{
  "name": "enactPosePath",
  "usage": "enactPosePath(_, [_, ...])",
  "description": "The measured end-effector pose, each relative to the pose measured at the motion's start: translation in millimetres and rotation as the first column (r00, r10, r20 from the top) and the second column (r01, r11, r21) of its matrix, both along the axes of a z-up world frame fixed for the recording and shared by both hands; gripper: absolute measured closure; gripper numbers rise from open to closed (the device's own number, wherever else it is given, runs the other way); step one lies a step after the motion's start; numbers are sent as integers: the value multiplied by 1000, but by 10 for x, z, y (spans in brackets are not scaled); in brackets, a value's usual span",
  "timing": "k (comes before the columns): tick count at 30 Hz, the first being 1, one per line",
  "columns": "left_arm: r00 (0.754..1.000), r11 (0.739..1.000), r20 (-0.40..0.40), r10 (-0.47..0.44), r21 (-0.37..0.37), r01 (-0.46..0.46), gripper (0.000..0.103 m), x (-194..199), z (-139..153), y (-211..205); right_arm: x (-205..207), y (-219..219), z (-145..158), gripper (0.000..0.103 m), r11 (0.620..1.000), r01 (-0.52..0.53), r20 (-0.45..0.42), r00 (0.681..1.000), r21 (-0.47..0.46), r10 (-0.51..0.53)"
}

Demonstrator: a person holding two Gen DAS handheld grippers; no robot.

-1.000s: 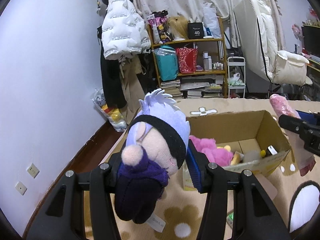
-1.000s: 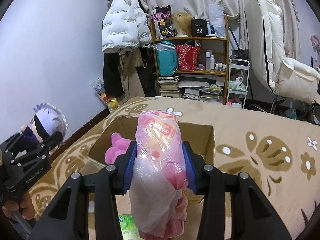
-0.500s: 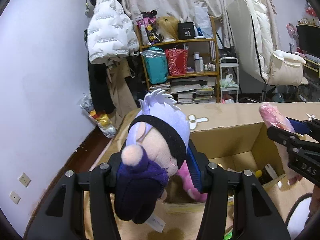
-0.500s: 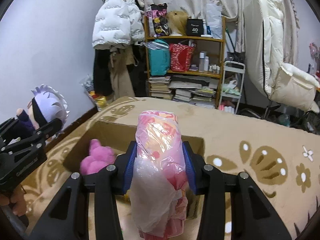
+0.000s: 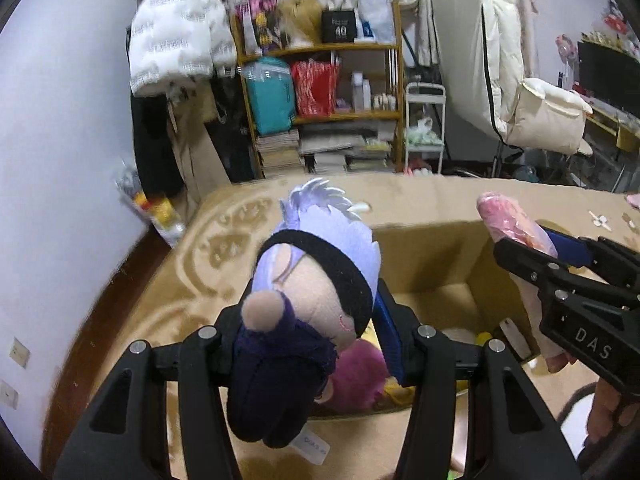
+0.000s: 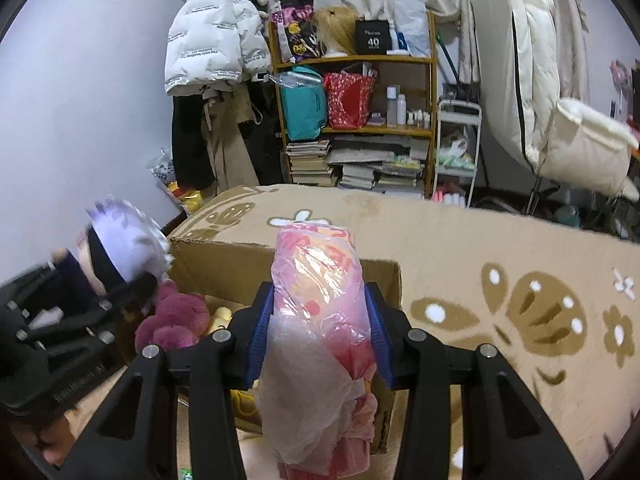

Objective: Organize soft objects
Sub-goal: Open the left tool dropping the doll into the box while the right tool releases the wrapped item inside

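My left gripper (image 5: 312, 320) is shut on a plush doll (image 5: 316, 264) with lilac hair, a black blindfold and a dark purple body. The doll hangs over the near left part of an open cardboard box (image 5: 432, 256). A magenta plush (image 5: 356, 376) lies in the box just beneath it. My right gripper (image 6: 318, 312) is shut on a soft pink bundle in a clear plastic bag (image 6: 316, 280), held above the near edge of the same box (image 6: 224, 260). From the right wrist view the doll (image 6: 120, 244) shows at the left, over the magenta plush (image 6: 176, 320).
The box sits on a beige blanket with brown flowers (image 6: 520, 280). Behind stand a wooden shelf of bags and books (image 5: 320, 112), a hung white jacket (image 5: 176, 40), a white cart (image 6: 456, 148) and a white chair (image 5: 520, 80). Small items lie in the box's right part.
Both grippers have come forward and down toward the box with their loads. The doll is now over the box's opening, and the bagged bundle is closer to the box's near edge.
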State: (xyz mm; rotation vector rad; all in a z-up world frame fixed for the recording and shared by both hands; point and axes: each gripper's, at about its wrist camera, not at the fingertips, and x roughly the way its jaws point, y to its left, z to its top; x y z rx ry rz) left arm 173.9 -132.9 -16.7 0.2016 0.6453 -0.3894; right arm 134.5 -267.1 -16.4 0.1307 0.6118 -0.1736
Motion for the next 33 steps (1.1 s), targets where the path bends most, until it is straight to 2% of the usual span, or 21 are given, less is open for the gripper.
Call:
enactPosePath(4, [998, 999, -62, -26, -23, 24, 49, 20, -132, -24, 7, -53, -79, 56, 999, -7, -18, 1000, 45, 8])
enactPosePath(13, [997, 999, -71, -29, 19, 30, 45, -12, -237, -107, 8, -97, -186, 56, 996, -19, -58, 998, 86, 24])
enactPosePath(15, [997, 999, -75, -25, 22, 27, 42, -3, -234, -112, -1, -104, -191, 56, 996, -26, -60, 998, 86, 31])
enactPosePath(17, [997, 999, -77, -24, 26, 26, 34, -7, -227, -118, -3, -108, -194, 56, 996, -26, -60, 998, 91, 32])
enactPosePath(23, [999, 999, -47, -27, 37, 29, 23, -28, -192, -131, -12, -133, -206, 55, 993, -20, -66, 997, 119, 28])
enactPosePath(26, [999, 999, -39, -36, 34, 37, 17, -56, -174, -149, -19, -151, -205, 49, 991, -16, -67, 997, 134, 25])
enactPosePath(29, [999, 998, -29, -42, 39, 43, 16, -83, -162, -166, -35, -173, -187, 46, 990, -12, -56, 998, 143, 21])
enactPosePath(33, [999, 997, -24, -46, 54, 47, 16, -106, -153, -178, -59, -228, -130, 38, 987, -5, -37, 999, 160, 11])
